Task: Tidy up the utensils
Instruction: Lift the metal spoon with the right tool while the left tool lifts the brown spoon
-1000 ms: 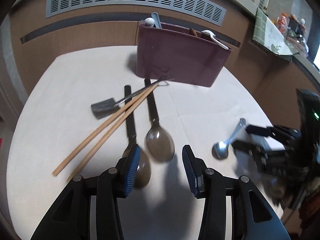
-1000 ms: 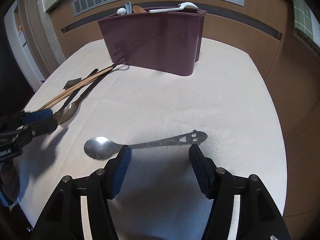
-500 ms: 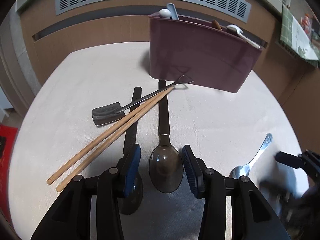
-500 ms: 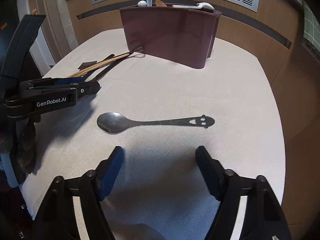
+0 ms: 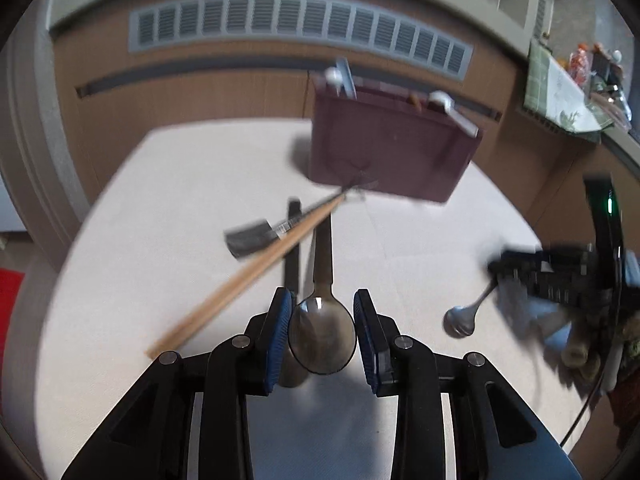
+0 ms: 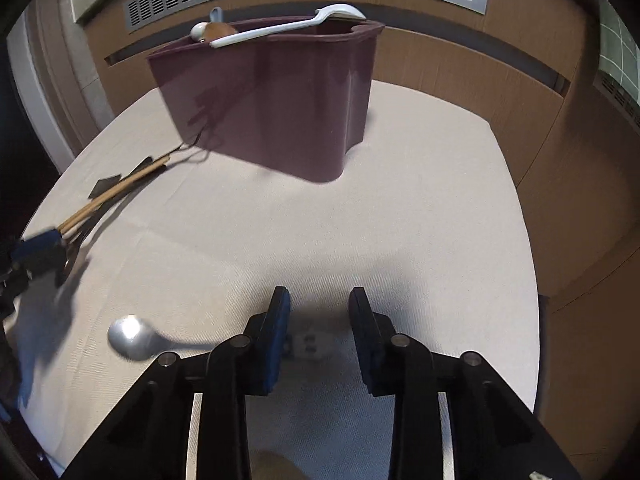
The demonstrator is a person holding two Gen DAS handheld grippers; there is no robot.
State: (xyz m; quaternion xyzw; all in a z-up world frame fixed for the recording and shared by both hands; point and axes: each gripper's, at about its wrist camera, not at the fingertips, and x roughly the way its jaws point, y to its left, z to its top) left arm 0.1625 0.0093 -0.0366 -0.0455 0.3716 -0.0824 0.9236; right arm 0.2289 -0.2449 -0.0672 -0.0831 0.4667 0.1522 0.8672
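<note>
A dark spoon (image 5: 322,336) lies on the white table (image 5: 168,240), its bowl between the pads of my left gripper (image 5: 321,310), which is open around it. A second dark spoon (image 5: 292,264), wooden chopsticks (image 5: 248,276) and a small metal spatula (image 5: 250,236) lie beside it. My right gripper (image 6: 319,314) is open over the handle end (image 6: 310,345) of a silver spoon (image 6: 134,338); the silver spoon also shows in the left wrist view (image 5: 460,320). The maroon utensil holder (image 6: 276,96) stands at the back, holding a white spoon (image 6: 280,26).
The table's right edge (image 6: 528,240) drops off near a wooden wall. The left gripper shows at the left edge of the right wrist view (image 6: 36,252). A cluttered counter (image 5: 572,80) is at far right.
My left gripper has moved forward so the dark spoon's bowl sits between its pads. My right gripper has moved forward and down over the silver spoon's handle and narrowed.
</note>
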